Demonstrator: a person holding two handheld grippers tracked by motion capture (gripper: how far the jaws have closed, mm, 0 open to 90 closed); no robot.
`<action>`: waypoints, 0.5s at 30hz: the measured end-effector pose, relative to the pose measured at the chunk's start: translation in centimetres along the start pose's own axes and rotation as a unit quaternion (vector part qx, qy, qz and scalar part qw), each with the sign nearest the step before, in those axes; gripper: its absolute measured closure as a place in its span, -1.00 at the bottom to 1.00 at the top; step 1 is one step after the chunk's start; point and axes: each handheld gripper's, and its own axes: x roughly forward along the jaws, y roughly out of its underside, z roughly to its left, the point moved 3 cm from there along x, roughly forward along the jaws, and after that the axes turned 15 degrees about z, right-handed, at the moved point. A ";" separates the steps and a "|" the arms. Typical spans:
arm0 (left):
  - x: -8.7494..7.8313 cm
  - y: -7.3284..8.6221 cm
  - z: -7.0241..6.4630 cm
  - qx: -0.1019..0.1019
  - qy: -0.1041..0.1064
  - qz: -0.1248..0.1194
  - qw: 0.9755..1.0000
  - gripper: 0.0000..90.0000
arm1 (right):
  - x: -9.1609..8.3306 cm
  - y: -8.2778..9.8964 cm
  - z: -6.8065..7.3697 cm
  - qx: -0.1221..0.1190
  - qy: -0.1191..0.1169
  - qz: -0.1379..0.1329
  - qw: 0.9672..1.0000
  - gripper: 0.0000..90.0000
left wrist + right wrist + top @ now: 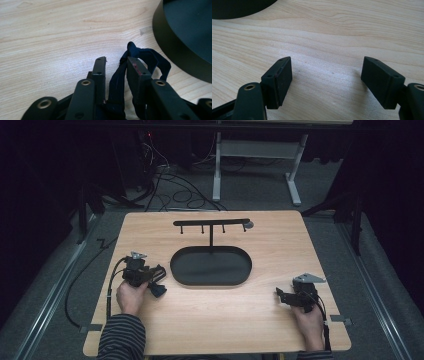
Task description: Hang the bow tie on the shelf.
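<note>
A dark blue strap (pixel 150 56) lies looped on the wooden table beside the black oval tray (pixel 180 37). One run of it passes between the jaws of my left gripper (pixel 116 61). It sits against the right jaw, and a sliver of table shows between it and the left jaw. From above, the left gripper (pixel 161 280) points right toward the tray's left rim (pixel 175 267), with the strap (pixel 159 291) at its tips. My right gripper (pixel 280 295) rests at the table's right front, jaws wide apart (pixel 328 65) over bare wood.
A black T-shaped rack (pixel 211 222) with small hooks rises from the tray's far side, a grey round piece (pixel 248 224) at its right end. The tray's edge (pixel 237 7) sits far ahead of the right gripper. Cables and a desk frame lie on the floor beyond.
</note>
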 end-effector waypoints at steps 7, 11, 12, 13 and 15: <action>0.3 0.1 0.0 0.004 0.005 0.008 1.000 0.74 | 0.0 0.0 0.0 0.000 0.000 0.000 1.000 -0.42; 0.4 0.1 0.0 0.006 0.004 0.012 1.000 0.83 | 0.0 0.0 0.0 0.000 0.000 0.000 1.000 -0.42; 0.4 0.1 0.0 0.007 0.004 0.012 1.000 0.84 | 0.0 0.0 0.0 0.000 0.000 0.000 1.000 -0.42; 0.4 0.1 0.0 0.007 0.005 0.012 1.000 0.87 | 0.0 0.0 0.0 0.000 0.000 0.000 1.000 -0.42; 0.4 0.2 0.1 0.007 0.006 0.014 1.000 0.90 | 0.0 0.0 0.0 0.000 0.000 0.000 1.000 -0.42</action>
